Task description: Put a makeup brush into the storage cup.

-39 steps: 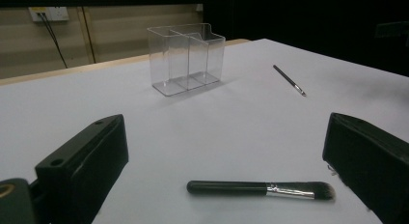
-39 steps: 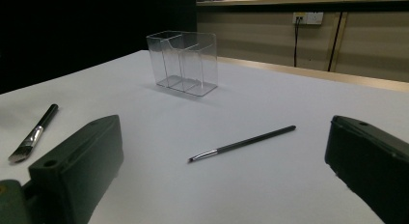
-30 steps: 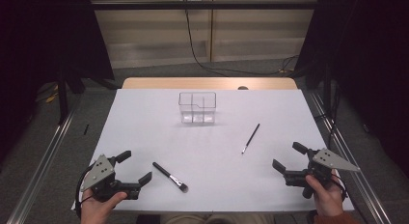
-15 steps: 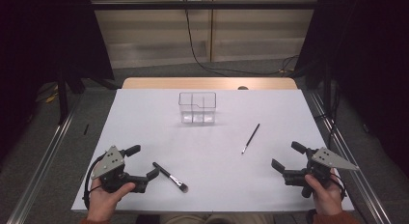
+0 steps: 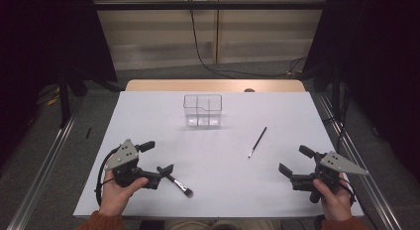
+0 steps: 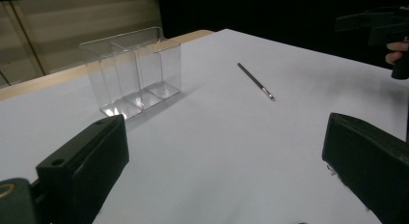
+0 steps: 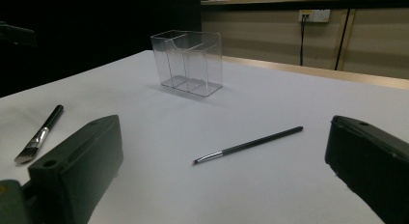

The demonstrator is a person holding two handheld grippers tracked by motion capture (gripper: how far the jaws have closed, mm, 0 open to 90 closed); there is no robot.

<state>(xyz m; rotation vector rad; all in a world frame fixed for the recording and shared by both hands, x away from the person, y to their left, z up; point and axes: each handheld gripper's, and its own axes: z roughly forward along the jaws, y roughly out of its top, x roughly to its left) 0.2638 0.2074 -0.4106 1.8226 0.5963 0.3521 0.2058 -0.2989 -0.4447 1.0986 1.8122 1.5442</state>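
White table [image 5: 218, 155] wide open; both fingers released; left gripper [image 5: 154, 159] beside flat brush [image 5: 179, 185].

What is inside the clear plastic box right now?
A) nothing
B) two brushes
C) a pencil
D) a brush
A: the clear box has bare compartments, while the flat brush lies on the table by the left tongs and the thin brush lies apart on the white table.

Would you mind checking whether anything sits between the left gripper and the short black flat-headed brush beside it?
Nothing visible does: the left gripper has its open jaws right at the short black flat-headed brush, with only bare white table around them.
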